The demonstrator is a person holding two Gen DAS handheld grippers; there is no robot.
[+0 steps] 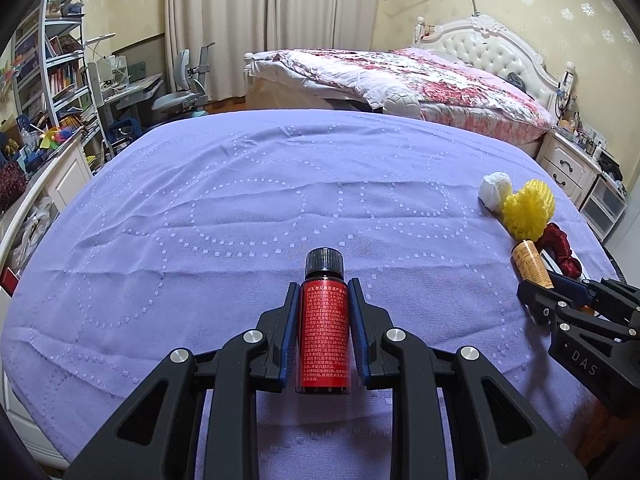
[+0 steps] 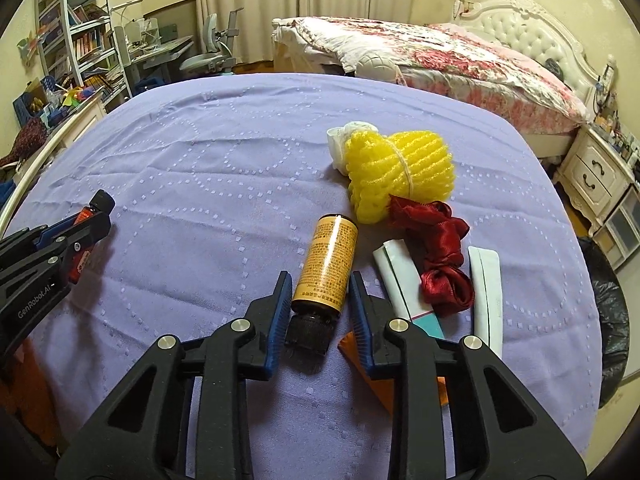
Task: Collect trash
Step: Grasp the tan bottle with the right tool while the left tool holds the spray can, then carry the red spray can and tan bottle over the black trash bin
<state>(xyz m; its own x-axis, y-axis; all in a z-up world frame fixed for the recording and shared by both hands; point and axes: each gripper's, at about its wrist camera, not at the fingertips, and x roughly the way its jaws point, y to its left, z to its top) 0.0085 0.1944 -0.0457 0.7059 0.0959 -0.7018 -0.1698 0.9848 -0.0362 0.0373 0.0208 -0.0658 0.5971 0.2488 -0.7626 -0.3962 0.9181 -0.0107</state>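
In the left wrist view my left gripper (image 1: pixel 324 282) is shut on a small dark bottle with a red label (image 1: pixel 323 332), black cap pointing away, just above the purple tablecloth (image 1: pixel 240 208). My right gripper (image 2: pixel 319 276) straddles a second small bottle with a yellow label (image 2: pixel 330 256) that lies on the cloth with its black cap toward me. The left pad is at the cap and a narrow gap shows on the right side, so the jaws stand open around it. Each gripper also shows at the edge of the other's view.
Beyond the yellow-labelled bottle lie a yellow foam net (image 2: pixel 400 168), a crumpled white wad (image 2: pixel 340 144), a dark red ribbon (image 2: pixel 436 256), two white paper strips (image 2: pixel 488 288) and an orange scrap (image 2: pixel 384 384). A black bin bag (image 2: pixel 608 320) stands off the table's right edge. A bed fills the background.
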